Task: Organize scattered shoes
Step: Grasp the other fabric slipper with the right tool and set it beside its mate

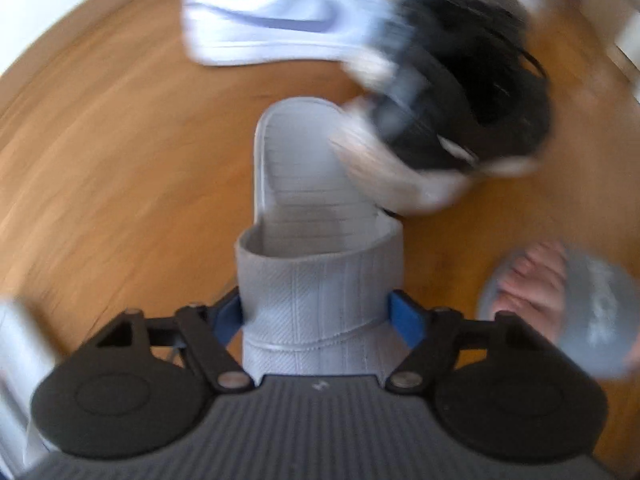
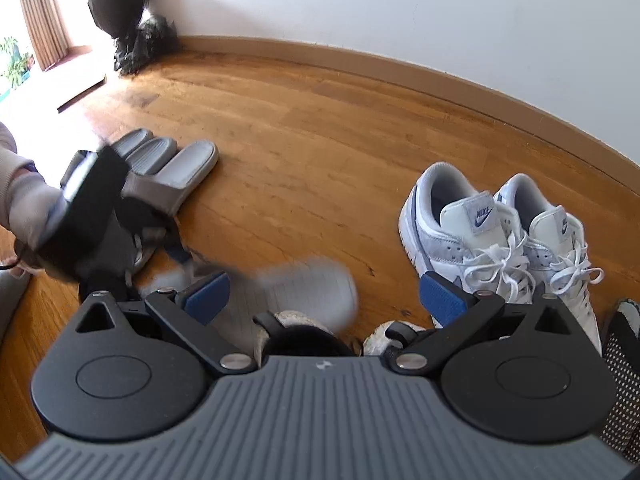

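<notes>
A pale grey slide sandal [image 1: 320, 240] hangs between the blue pads of the left gripper [image 1: 320, 312], which pinch its broad strap from both sides; the strap is a ribbed, woven-looking band and the footbed is a smooth moulded oval scored with fine cross lines, its far end pointing away over the floor. In the right wrist view the same sandal [image 2: 308, 288] shows only as a blurred pale shape in the air, low over the boards, just ahead of the right gripper. The right gripper [image 2: 324, 296] stands wide, its two blue pads well apart with nothing between them. Just beyond the held sandal in the left wrist view lies a black mesh sneaker [image 1: 460, 120] with a thick off-white sole, smeared by motion, and past it a white sneaker [image 1: 288, 20] with a lilac swoosh, lying on its side. The right wrist view shows one neat pair, two white leather sneakers [image 2: 500, 232] with grey suede panels, blue swooshes and white laces, side by side and touching. Farther left three darker grey slides [image 2: 172, 168] with smooth rounded soles lie close together in a row. All rest on a glossy wooden floor [image 2: 300, 140] of honey-coloured planks, edged by a wooden skirting board [image 2: 400, 68] under a plain white wall [image 2: 400, 8].
</notes>
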Action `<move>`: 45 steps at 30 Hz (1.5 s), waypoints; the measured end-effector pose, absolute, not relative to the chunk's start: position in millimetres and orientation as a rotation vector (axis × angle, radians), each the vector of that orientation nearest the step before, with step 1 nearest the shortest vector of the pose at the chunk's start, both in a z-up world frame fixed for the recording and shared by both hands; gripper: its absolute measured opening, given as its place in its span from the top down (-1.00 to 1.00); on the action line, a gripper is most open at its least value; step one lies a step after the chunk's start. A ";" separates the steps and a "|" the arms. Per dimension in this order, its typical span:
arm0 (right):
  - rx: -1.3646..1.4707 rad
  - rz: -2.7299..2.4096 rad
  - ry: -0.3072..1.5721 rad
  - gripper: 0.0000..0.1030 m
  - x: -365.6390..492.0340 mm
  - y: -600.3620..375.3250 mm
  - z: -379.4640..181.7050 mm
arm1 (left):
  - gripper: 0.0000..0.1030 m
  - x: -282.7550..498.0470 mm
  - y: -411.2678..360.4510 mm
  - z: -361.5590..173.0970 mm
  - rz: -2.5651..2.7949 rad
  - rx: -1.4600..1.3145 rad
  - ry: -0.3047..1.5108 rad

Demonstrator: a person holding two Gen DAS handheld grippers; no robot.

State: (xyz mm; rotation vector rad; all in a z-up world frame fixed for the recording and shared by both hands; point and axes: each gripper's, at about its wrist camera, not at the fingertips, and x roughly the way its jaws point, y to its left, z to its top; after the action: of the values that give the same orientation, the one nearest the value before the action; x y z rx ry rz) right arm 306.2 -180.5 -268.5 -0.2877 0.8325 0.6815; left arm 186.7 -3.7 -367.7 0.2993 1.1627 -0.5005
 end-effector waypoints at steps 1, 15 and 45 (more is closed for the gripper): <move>-0.282 0.687 0.839 -0.99 306.2 -177.9 -269.8 | -0.58 192.0 9.5 -368.0 -0.435 0.244 1.161; 0.323 0.415 1.377 -0.99 351.7 -91.7 -334.5 | -0.75 172.5 143.3 -232.8 -0.234 0.028 1.116; 0.103 0.555 1.233 -0.86 367.0 49.3 -299.6 | -0.84 72.2 248.6 -87.0 0.092 -0.169 0.936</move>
State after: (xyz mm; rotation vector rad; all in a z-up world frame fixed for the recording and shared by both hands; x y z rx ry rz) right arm 367.0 49.3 -299.6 0.1031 1.2329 0.5550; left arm 72.2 248.6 -87.0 -0.1690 0.9361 0.0918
